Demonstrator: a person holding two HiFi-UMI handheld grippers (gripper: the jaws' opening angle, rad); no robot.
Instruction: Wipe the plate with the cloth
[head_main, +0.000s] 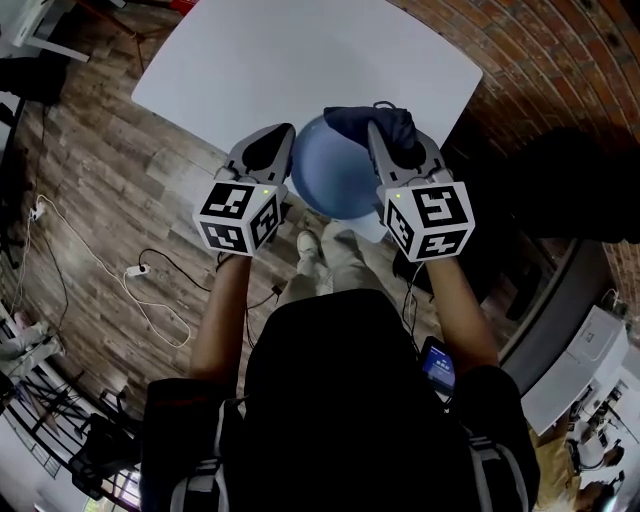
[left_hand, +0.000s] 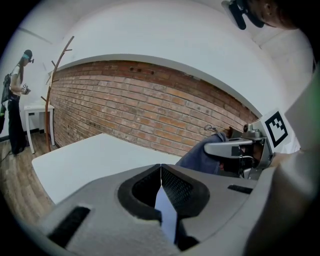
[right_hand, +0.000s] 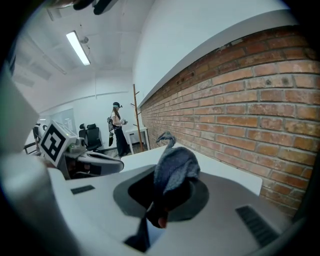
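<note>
No words or numbers can be read anywhere. The left gripper (head_main: 281, 138) and the right gripper (head_main: 378, 138) each carry a marker cube (head_main: 240, 215) with black and white squares, not letters.

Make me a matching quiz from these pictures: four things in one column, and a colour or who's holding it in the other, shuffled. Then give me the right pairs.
Things:
1. plate
2. cloth
3. table
4. wall

Descriptions:
A. white, flat, in front of the person
B. dark blue, gripped in the right hand-held gripper
C. red brick
D. light blue, its rim clamped in the left hand-held gripper

Pairs: 1-D, 2-B, 3-A, 4-C
</note>
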